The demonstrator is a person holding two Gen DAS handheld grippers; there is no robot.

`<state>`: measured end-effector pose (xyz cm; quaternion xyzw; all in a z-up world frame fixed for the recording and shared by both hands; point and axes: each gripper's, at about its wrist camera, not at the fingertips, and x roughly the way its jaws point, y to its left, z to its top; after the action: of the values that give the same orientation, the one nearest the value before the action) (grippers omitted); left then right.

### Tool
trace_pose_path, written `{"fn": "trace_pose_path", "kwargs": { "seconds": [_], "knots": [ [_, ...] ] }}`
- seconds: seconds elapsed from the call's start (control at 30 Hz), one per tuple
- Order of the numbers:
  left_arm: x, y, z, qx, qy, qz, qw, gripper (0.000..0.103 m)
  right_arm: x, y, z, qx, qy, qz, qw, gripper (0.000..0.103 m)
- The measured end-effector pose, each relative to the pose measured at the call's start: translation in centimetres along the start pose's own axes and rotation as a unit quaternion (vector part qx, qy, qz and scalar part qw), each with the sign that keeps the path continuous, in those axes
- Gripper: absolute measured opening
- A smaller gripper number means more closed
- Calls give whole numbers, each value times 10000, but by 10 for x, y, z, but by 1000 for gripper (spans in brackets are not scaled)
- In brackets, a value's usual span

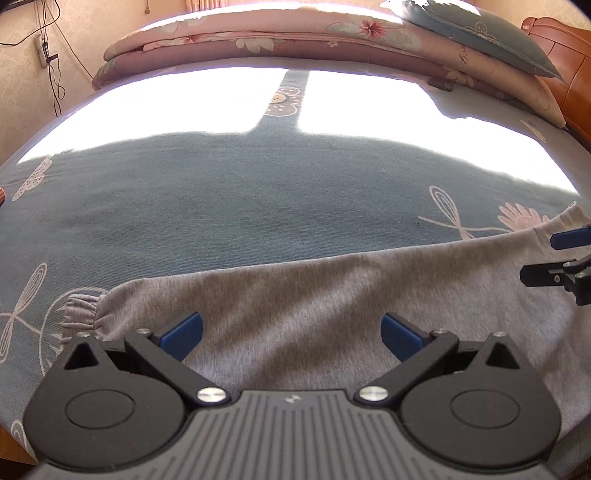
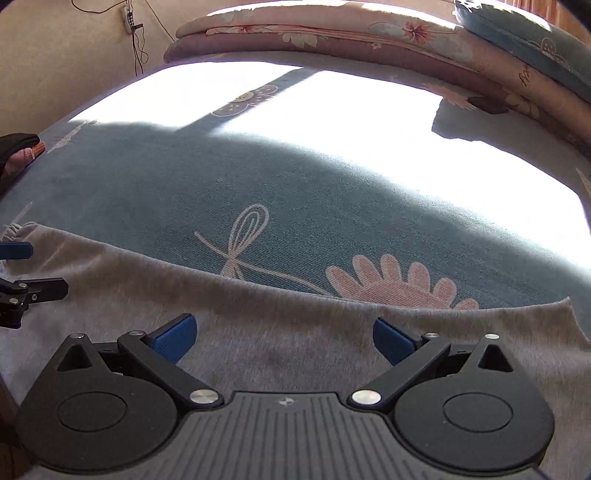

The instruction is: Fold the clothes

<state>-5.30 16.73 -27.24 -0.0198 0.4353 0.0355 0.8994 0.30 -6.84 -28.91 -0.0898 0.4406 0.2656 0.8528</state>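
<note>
Blue-grey bedding with pale flower and dragonfly prints covers a bed (image 1: 229,206), and on its near edge lies a grey garment (image 1: 314,295), spread flat with soft creases. Over it hangs the left gripper (image 1: 291,332), its blue-padded fingers (image 1: 184,332) spread wide apart with nothing between them; the cloth's gathered elastic cuff (image 1: 81,314) sits just off that gripper's left side. In the right wrist view the right gripper (image 2: 284,332) is likewise wide open and empty above the same grey fabric, whose straight far edge (image 2: 443,306) runs just beyond its fingertips. Each gripper shows at the rim of the other's view, well apart along the garment. Past the cloth the bedding lies in shadow, then in a broad patch of glaring sunlight (image 1: 369,110) split by a dark bar of shade. At the far side rests a folded pink floral quilt (image 1: 258,33) with a blue-grey pillow (image 1: 480,33) on top. Behind, a beige wall carries a power strip with dangling black cables (image 1: 46,48), and a wooden headboard (image 1: 569,74) stands at the right.
</note>
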Motion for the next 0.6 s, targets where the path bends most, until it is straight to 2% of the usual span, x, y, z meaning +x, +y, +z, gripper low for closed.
{"fn": "trace_pose_path", "kwargs": {
  "seconds": [0.07, 0.13, 0.2, 0.3, 0.43, 0.5, 0.57, 0.6],
  "knots": [
    [10, 1, -3, 41, 82, 40, 9999, 102, 10, 10, -9, -60, 125, 70, 9999, 103],
    [20, 4, -4, 88, 122, 105, 9998, 103, 27, 21, -10, -250, 62, -149, 9996, 103],
    [23, 8, 2, 63, 91, 107, 9999, 103, 37, 26, -2, -306, -153, -281, 9990, 103],
    [18, 15, 10, -56, 91, 51, 9999, 102, 36, 27, 12, -225, -142, -254, 9993, 103],
    [-9, 24, 4, -194, 99, -395, 9990, 102, 13, 35, 14, -192, -153, 207, 9995, 103],
    [-9, 33, -7, -435, 316, -578, 9969, 102, 6, 46, 15, -172, -166, 636, 9977, 103],
    [-3, 46, -20, -726, 552, -359, 9952, 102, 10, 59, 19, -169, -166, 879, 9958, 103],
    [-6, 52, -25, -775, 480, -237, 9956, 102, 12, 66, 22, -170, -172, 993, 9948, 103]
  ]
}}
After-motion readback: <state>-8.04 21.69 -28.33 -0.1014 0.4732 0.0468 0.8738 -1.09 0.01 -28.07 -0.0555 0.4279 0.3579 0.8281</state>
